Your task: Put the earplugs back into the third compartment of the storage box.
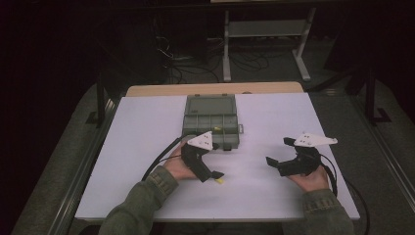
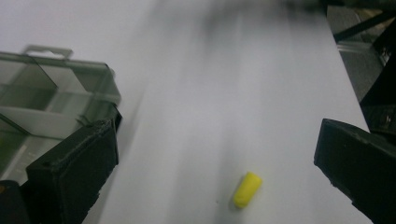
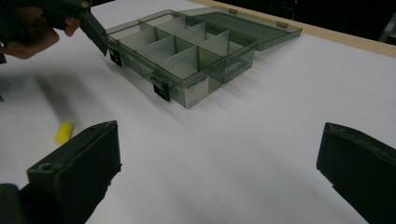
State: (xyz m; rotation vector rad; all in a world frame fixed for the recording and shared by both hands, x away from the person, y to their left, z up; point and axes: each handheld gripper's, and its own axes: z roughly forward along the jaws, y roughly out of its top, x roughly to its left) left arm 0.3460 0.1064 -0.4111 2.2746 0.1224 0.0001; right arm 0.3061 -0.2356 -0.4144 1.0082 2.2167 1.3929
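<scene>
A small yellow plug (image 2: 247,189) lies loose on the white table sheet, also seen as the yellow plug (image 3: 64,132) and the yellow plug (image 1: 219,180). My left gripper (image 1: 214,172) hovers just above it, jaws wide open around it, nothing held; the left gripper (image 2: 215,163) frames the plug from above. A smoky clear compartment box (image 1: 211,121) stands open at the table's middle, lid folded back; the box (image 3: 187,49) has several dividers. My right gripper (image 1: 279,152) is open and empty on the right side, the right gripper (image 3: 219,158) facing the box.
The white sheet (image 1: 137,147) covers a wooden table whose far edge (image 1: 161,90) shows beyond the box. Dark floor, cables and a metal stand (image 1: 264,34) lie beyond. A hand holding the left gripper (image 3: 32,32) is at the upper left of the right gripper view.
</scene>
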